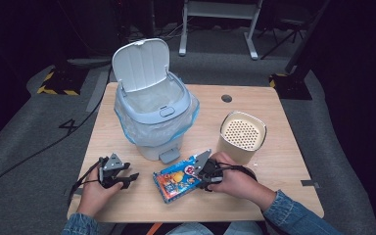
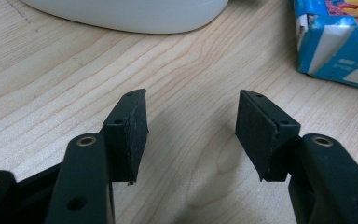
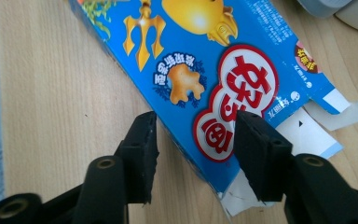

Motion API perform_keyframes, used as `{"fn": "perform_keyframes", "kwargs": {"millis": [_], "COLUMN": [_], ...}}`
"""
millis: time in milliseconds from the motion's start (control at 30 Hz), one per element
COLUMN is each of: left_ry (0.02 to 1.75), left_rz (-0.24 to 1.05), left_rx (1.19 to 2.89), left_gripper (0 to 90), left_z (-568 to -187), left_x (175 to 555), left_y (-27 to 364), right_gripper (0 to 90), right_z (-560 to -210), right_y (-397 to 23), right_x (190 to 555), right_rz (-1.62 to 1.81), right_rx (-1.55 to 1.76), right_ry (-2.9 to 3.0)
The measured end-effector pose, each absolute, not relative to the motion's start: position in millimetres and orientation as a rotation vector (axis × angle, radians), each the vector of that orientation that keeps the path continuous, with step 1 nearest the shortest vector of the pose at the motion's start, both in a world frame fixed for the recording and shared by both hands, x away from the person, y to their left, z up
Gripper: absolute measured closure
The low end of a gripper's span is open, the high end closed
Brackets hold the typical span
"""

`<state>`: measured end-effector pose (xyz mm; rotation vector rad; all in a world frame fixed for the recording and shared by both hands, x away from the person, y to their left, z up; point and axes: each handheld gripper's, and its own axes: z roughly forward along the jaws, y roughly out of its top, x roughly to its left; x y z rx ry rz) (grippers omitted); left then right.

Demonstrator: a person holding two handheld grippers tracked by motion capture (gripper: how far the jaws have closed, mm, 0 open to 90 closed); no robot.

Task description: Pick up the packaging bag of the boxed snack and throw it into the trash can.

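A blue snack box point(image 1: 178, 178) printed with cartoon sea creatures lies flat on the wooden table point(image 1: 274, 186), in front of the bin. My right gripper point(image 1: 201, 170) sits at the box's right end. In the right gripper view its jaws point(image 3: 196, 154) straddle a torn-open corner of the box point(image 3: 191, 56): one pad lies over the printed face, the other stands beside the box's edge with a thin gap. My left gripper point(image 1: 126, 179) rests low over bare wood to the box's left, and its jaws point(image 2: 191, 135) stand open with nothing between them.
A pale pedal bin point(image 1: 152, 112) with its lid up and a plastic liner stands at the table's back left; its base point(image 2: 135, 14) is just ahead of the left gripper. A cream cup with a perforated top point(image 1: 242, 134) stands at the right.
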<state>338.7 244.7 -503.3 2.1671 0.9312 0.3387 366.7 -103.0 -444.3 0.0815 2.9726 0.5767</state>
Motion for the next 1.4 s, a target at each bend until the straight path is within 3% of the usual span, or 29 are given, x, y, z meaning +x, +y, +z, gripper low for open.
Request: {"fn": "perform_keyframes", "kwargs": {"millis": [167,600,1400], "left_ry": [0.934,0.936,0.944], "left_rz": [0.339,0.338,0.318], "left_rx": [2.165,2.163,2.152], "left_gripper": [44.0,44.0,44.0], "left_z": [-503.3,-503.3,-503.2], "left_x": [338.9,339.0,340.9], "left_y": [244.4,244.3,245.3], "right_gripper": [68.5,88.2,90.0], "right_z": [-444.4,-445.3,-378.3], "right_y": [-99.0,-93.9,-149.0], "right_x": [365.1,358.7,346.6], "right_rz": [0.507,0.509,1.033], "right_rx": [0.017,-0.088,0.089], "right_ry": [2.970,2.982,2.959]}}
